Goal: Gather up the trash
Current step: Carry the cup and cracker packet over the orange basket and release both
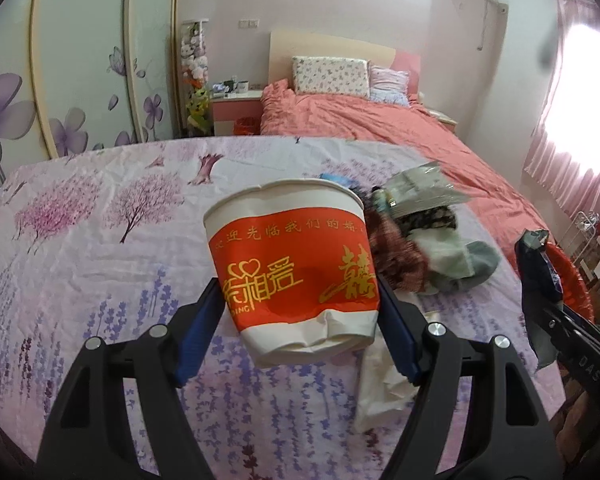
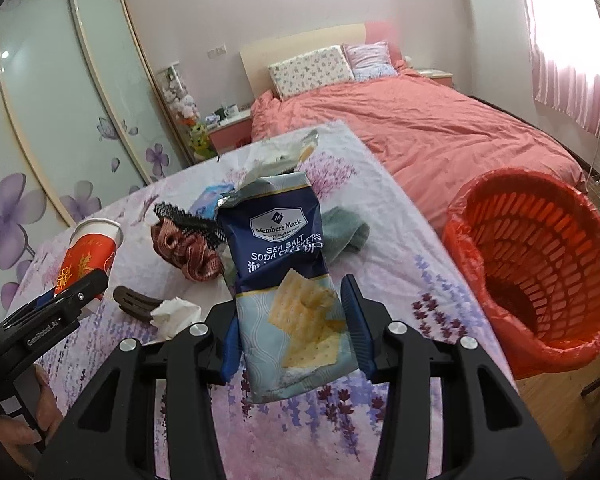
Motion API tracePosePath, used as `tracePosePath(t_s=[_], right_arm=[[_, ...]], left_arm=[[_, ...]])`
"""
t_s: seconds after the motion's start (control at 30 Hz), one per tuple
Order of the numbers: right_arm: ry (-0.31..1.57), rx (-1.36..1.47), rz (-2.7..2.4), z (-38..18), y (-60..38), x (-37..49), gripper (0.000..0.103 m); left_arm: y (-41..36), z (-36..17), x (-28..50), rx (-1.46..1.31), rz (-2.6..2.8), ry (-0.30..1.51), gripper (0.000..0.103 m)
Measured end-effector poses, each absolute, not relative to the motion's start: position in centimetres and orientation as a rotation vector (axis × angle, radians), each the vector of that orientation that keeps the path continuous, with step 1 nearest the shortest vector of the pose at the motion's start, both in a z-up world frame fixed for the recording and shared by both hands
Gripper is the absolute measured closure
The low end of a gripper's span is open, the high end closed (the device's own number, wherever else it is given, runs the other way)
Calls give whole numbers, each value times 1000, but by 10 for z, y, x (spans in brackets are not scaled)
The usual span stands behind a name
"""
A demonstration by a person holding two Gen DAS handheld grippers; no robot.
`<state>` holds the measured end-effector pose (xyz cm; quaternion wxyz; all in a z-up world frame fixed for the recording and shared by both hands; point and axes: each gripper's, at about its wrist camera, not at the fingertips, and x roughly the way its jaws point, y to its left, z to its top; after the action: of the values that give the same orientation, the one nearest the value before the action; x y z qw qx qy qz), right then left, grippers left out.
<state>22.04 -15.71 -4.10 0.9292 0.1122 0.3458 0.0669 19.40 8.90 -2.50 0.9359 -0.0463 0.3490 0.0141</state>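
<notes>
The left gripper (image 1: 300,312) holds a paper cup (image 1: 292,264), red with gold letters. Its blue pads press on both sides of the cup, and the bottom of the cup is dented. The jaws stand rather wide, because the cup is wide. The cup is lifted above the table (image 1: 80,240), which has a cloth with pink trees and purple flowers.

The right gripper (image 2: 292,320) holds a cracker bag (image 2: 284,272), dark blue on top and pale below. The jaws are about half closed and the pads squeeze the lower part of the bag. The bag stands upright, raised above the cloth, near the right edge of the table.

More things lie on the table behind the bag: a brown scrunchie (image 2: 188,256), a black net (image 2: 192,220), a grey-green cloth (image 2: 344,236) and a clear wrapper (image 2: 284,152) toward the far edge. A white tissue (image 2: 176,316) lies near the front edge, touching a brown hair clip (image 2: 134,304).

A red bin (image 2: 540,264) with a red liner stands just beside the right edge of the table. Behind the table is a bed (image 2: 420,128) with a pink cover.
</notes>
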Motion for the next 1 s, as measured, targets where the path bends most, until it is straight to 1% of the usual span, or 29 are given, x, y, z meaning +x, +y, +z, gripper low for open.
tracePosePath(t_s=[0.23,0.5,1.0], right_arm=[[640,222,63,-28,-180,208,58],[562,227,-73,-18,-220,194,58],[535,334,-250,-31,-308,198,58]], left_arm=[[60,-3,185,-90,-57,685,31],[-5,10,182,-62,-197,664,31],[-145,-7,215,19,-467,703,31]])
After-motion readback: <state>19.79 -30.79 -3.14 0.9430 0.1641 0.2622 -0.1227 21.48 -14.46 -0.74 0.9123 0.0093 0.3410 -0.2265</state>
